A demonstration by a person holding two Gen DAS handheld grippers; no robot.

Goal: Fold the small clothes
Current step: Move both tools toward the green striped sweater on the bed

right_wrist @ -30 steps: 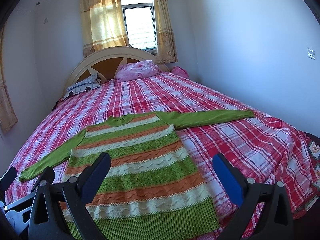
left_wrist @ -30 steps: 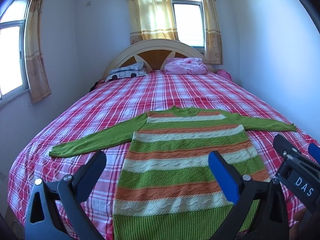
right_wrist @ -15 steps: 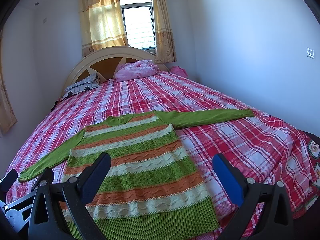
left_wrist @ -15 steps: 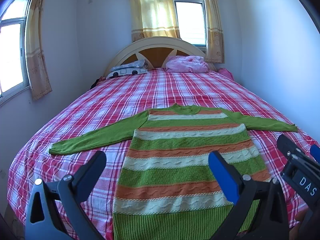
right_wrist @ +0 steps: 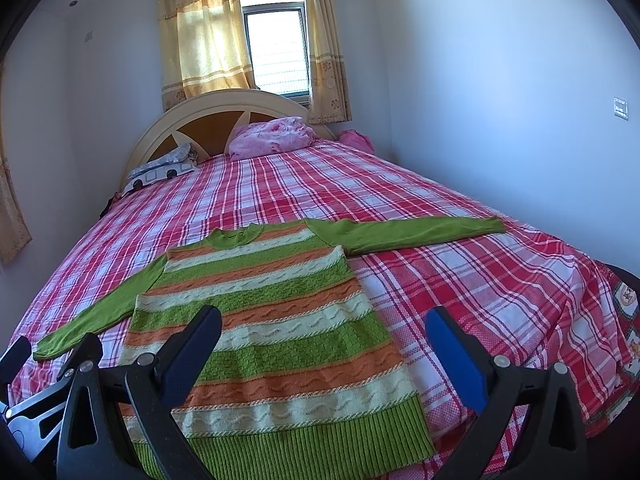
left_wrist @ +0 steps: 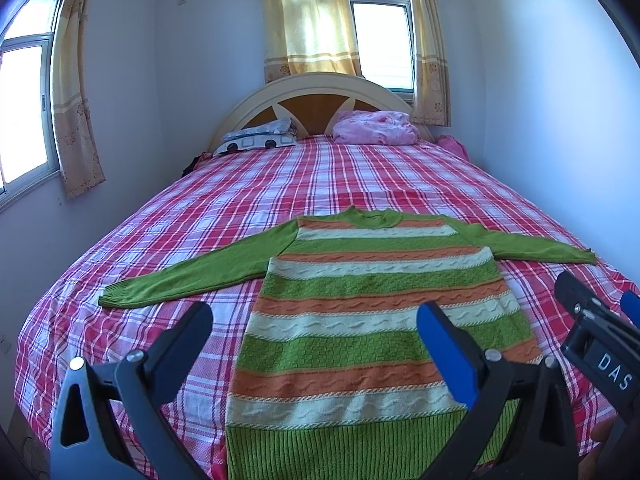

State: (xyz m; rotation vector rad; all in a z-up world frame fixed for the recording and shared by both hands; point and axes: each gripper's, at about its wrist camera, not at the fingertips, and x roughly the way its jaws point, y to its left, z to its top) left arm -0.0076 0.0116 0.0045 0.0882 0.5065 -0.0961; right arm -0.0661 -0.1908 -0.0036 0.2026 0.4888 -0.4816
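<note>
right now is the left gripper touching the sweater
Apart. The left wrist view shows the left gripper open above the striped sweater, which lies flat and undisturbed on the bed.

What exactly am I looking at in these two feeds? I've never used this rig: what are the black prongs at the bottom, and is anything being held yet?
There is no robot arm here. A person holds a two-finger gripper in each hand, and each gripper carries a wide-angle camera looking forward along its fingers. The black prongs with blue pads are those fingers.

One picture comes from the left gripper, the other from the right gripper. In the left view the right gripper shows at the right edge; in the right view part of the left one shows at the lower left.

On the plaid bed a striped sweater lies flat, face up, with both green sleeves spread out to the sides. Pillows lie by the headboard.

Both grippers are open and hold nothing. Folding has not begun.
</note>
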